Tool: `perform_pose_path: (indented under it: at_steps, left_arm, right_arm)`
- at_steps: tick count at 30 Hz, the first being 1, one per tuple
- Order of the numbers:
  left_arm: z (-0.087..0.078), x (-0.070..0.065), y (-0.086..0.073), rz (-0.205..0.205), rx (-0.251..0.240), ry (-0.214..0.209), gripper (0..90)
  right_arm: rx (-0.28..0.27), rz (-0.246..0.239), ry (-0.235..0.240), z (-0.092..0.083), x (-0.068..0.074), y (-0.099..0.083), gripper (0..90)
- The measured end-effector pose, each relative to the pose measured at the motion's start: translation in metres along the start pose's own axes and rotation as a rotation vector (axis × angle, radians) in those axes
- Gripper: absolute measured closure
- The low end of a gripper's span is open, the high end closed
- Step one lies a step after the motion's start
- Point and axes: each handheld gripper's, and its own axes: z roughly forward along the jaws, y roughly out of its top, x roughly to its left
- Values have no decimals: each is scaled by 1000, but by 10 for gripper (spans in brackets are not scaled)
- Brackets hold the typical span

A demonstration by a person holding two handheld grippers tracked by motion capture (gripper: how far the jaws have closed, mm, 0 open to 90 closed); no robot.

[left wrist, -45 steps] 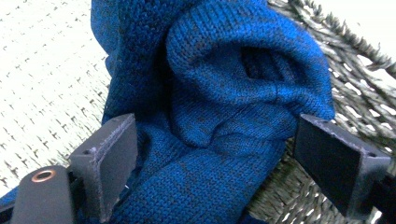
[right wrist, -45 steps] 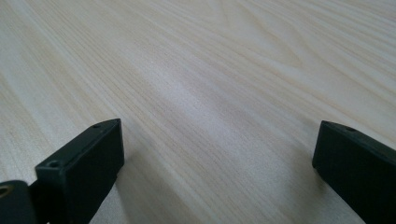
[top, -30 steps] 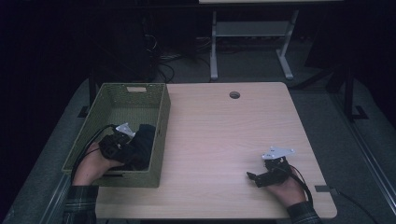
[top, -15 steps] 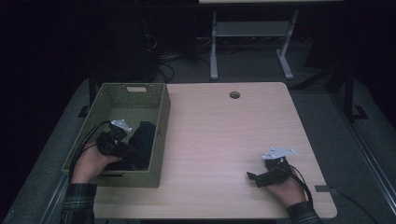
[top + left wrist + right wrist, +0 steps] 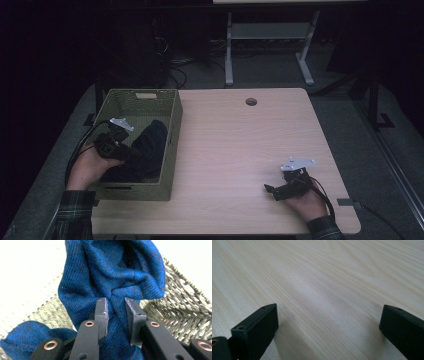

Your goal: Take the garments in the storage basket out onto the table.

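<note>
Pinching a bunched fold of the blue knit cloth [image 5: 112, 282] between its two black jaws, the left tool [image 5: 116, 308] has just been closing and now presses on the fabric from both sides. Seen along that tool, the cloth rises above and beyond the jaw tips, and another part of it lies low at the left. From the high view the left tool [image 5: 131, 152] sits inside the green woven basket [image 5: 172, 150], which stands on the left part of the table [image 5: 240, 145], and the cloth [image 5: 150, 145] looks dark there, heaped against the basket's right wall. The right tool [image 5: 270, 189] rests on the table near its front right corner, well apart from the basket, its jaws spread wide over bare wood [image 5: 324, 290].
</note>
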Motion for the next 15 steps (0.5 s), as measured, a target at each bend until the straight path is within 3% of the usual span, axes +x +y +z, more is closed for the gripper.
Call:
perform_pose_path:
  at_steps: [15]
  left_arm:
    - [-43,6,19,7,-41,49,749]
  right_arm:
    - [-1,0,0,0,0,0,18]
